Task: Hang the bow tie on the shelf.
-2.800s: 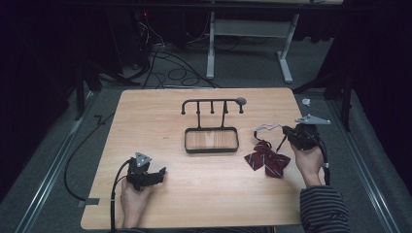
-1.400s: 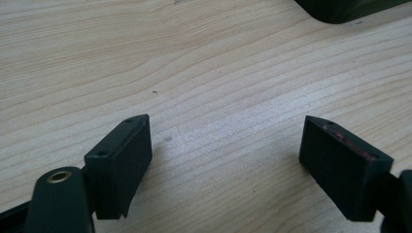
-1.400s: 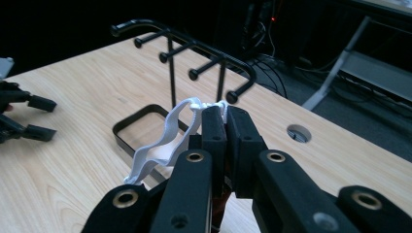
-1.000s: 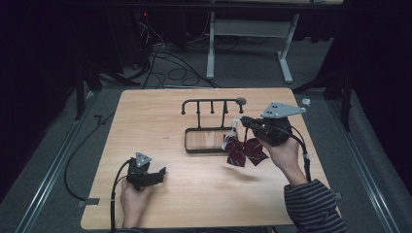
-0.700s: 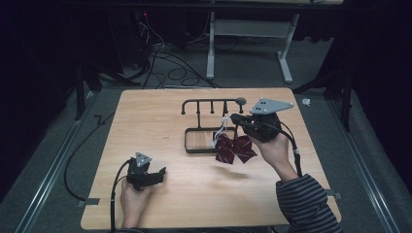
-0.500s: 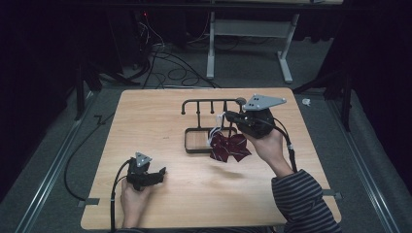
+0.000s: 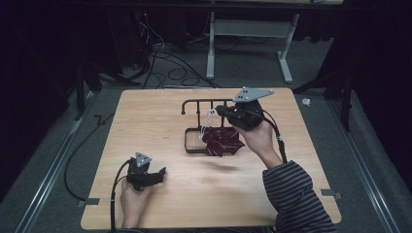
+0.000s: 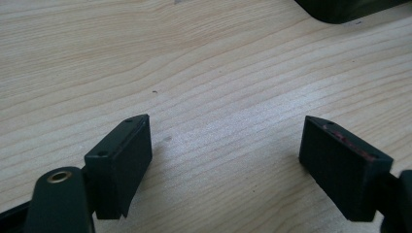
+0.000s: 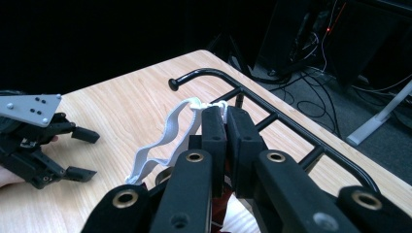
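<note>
The left gripper [image 7: 156,173] rests low on the near-left part of the table [image 7: 145,121], just where it sat nearly three seconds ago, with its jaws spread wide and nothing but bare wood grain between them in its own view; it takes no part in the work so far. Moving rightward, the black rack [image 7: 201,104] stands at the table's middle, a horizontal bar with a curled end above a rectangular base tray. The change is all on the right: the dark red bow tie [image 7: 222,141], which lay flat on the table well to the right of the rack about three seconds ago, is now lifted and carried leftward, hanging over the rack's tray just below the bar. The right gripper [image 7: 219,110] holds it by its white elastic strap [image 9: 167,133], jaws pinched tight on the strap near its knot, and the loop hangs open to the side, close to the bar's curled tip [image 9: 173,84]. I judge that the carry is nearly over and the hanging step begins: the loop looks placed to be slid over the bar end, though it is not yet around it, and the slack strap may need steering to catch.
</note>
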`<state>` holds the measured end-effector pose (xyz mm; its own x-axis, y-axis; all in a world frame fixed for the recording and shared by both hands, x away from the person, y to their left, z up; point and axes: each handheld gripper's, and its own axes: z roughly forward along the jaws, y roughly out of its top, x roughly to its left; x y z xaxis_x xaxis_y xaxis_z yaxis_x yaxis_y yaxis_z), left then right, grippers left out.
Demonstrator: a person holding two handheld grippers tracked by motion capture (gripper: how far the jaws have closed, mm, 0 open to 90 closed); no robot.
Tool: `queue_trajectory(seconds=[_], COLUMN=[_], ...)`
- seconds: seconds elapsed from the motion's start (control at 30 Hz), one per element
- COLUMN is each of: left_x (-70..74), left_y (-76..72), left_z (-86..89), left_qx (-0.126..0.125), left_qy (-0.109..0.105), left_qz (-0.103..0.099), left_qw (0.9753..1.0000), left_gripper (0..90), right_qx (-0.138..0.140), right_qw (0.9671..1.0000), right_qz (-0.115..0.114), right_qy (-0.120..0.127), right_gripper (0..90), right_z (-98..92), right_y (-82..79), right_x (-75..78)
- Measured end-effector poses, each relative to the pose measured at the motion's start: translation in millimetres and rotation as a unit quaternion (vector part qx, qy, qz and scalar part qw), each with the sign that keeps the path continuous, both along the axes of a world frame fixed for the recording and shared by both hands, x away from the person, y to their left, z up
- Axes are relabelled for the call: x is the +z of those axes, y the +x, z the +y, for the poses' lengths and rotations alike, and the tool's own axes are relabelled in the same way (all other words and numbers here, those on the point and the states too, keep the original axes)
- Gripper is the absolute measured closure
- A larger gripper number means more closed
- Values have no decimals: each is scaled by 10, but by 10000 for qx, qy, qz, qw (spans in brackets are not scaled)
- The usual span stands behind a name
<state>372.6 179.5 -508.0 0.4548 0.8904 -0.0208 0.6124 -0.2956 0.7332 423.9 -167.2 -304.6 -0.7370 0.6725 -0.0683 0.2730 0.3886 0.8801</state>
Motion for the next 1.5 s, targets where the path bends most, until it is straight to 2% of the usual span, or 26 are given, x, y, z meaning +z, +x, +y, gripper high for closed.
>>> queue_trajectory(seconds=[0.13, 0.6, 0.73, 0.93, 1.3, 1.5], left_x=[0, 0, 0, 0, 0, 0], left_y=[0, -1, 0, 0, -4, -8], left_z=[0, 0, 0, 1, 2, 1], left_qx=[-2, -2, -1, -6, -14, -17], left_qy=[1, 2, 1, -2, -4, -9], left_qz=[2, 1, 0, 3, 4, 5], left_qw=[10000, 10000, 10000, 10000, 10000, 10000], left_gripper=[199, 199, 199, 199, 199, 199], right_qx=[-55, -113, -161, -250, -372, -393], right_qw=[10000, 9999, 9997, 9994, 9989, 9987], right_qz=[69, 88, 193, 216, 282, 316], right_qy=[-19, -72, -22, -119, -44, -94], right_gripper=[888, 888, 888, 889, 888, 886], right_z=[21, 85, 90, 136, 113, 104], right_y=[70, 231, 290, 370, 485, 506], right_x=[-24, -17, -43, -58, -35, -54])
